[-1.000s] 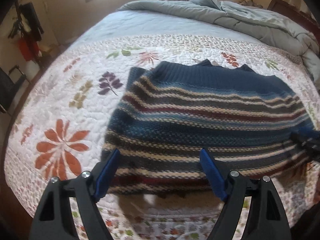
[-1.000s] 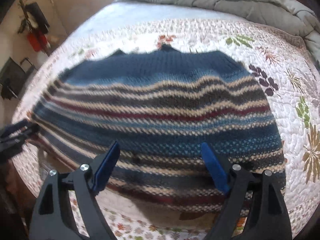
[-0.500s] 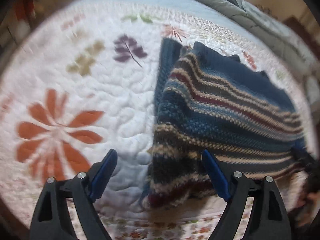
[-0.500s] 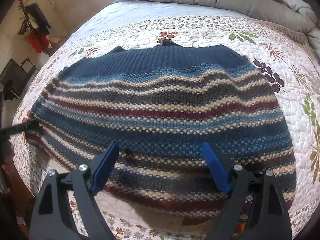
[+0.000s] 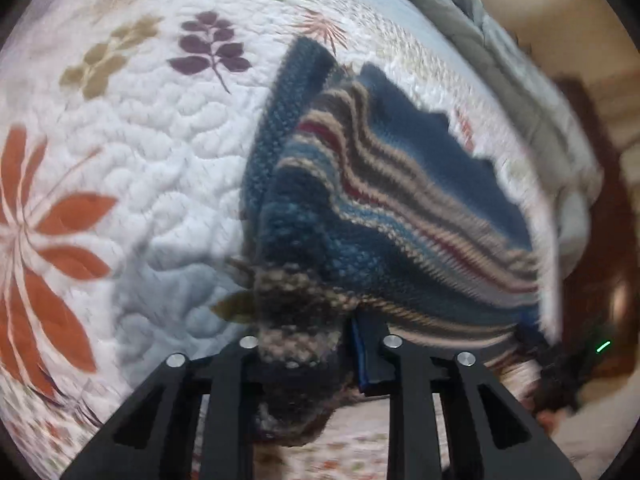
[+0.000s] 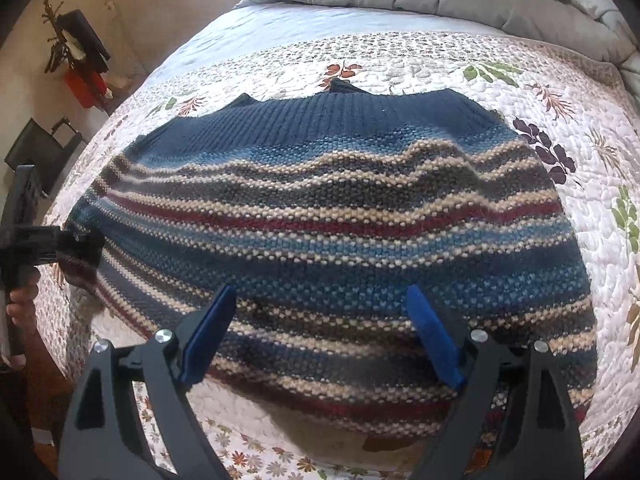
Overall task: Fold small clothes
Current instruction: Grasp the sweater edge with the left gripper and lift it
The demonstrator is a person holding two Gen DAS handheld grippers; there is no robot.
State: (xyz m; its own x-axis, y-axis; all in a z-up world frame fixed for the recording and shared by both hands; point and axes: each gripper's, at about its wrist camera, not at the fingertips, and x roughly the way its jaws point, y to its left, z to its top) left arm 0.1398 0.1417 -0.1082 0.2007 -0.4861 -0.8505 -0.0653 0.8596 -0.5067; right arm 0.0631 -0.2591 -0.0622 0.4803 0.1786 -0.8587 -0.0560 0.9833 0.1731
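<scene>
A knitted sweater with blue, cream, dark and red stripes lies flat on the floral quilt. My left gripper is at the sweater's near left corner. Its jaws are closing, with the bunched knit squeezed between them and covering the left pad. The right wrist view shows that left gripper pinching the corner, with a person's hand behind it. My right gripper hangs open over the near hem, its blue pads wide apart and nothing between them.
A grey duvet is heaped at the far end of the bed. The bed's near edge runs just below the sweater's hem. Off the left side stand a black chair and a red item by the wall.
My left gripper swung over to the sweater's left corner, tilted and rolled, then closed on the knit. The right gripper stayed open in the same place.
</scene>
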